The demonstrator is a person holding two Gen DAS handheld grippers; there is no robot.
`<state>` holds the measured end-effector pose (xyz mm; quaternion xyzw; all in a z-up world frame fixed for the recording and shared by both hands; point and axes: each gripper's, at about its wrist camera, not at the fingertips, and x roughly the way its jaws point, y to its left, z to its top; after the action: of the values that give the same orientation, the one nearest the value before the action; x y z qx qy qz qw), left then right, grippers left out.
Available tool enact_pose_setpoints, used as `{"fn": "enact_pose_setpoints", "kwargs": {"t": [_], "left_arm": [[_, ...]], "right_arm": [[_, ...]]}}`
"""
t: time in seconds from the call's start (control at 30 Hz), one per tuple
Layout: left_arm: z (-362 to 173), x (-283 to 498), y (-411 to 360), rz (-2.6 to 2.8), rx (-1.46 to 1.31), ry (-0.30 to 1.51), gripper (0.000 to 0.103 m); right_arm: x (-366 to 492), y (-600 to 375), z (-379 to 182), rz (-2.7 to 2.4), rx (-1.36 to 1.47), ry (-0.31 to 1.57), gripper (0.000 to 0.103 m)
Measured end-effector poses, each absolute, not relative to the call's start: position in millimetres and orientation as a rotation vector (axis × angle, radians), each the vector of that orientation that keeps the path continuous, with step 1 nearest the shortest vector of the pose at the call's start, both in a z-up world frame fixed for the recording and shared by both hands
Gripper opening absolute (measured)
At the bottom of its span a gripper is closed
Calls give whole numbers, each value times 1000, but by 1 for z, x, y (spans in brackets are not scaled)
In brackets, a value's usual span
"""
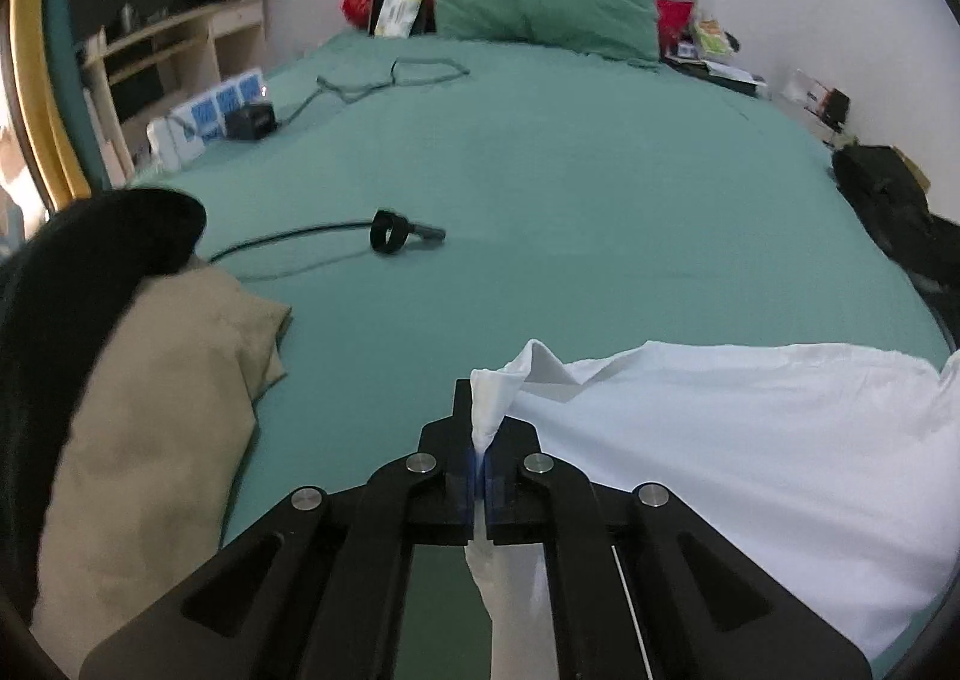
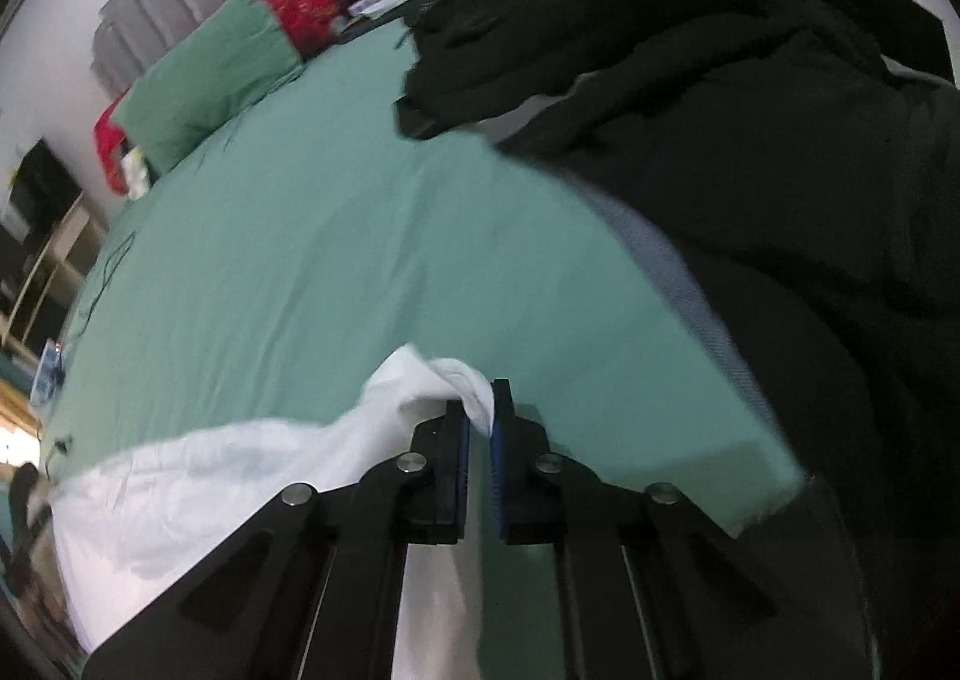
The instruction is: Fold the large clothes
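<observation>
Both the left gripper point(image 1: 480, 452) and right gripper point(image 2: 478, 428) pinch the white garment point(image 1: 750, 440).

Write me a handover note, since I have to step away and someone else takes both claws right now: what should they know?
Left claw: shut on a corner of the white garment.
Right claw: a small gap between the pads, another bunched corner of that garment caught at the tips.
The garment lies on the green bed, near its front edge. Tan cloth sits left, dark clothes right.
Done: both corners picked up.
Left: no fold visible yet; spread and fold.
</observation>
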<state>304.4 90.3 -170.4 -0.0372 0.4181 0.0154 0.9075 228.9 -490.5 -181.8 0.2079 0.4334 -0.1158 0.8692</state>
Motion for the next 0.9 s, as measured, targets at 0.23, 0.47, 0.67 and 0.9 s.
{"fn": "enact_pose_setpoints", "kwargs": {"t": [0.23, 0.47, 0.67, 0.9], "left_arm": [[-190, 302, 110, 137, -177, 972, 14], [-164, 249, 107, 181, -245, 909, 45], [-166, 201, 95, 168, -284, 947, 48], [-200, 178, 83, 139, -307, 1081, 48]], "right_arm": [[224, -517, -183, -388, 477, 919, 7], [182, -480, -176, -318, 452, 937, 43], [127, -450, -176, -211, 482, 925, 53], [85, -443, -201, -178, 640, 926, 54]]}}
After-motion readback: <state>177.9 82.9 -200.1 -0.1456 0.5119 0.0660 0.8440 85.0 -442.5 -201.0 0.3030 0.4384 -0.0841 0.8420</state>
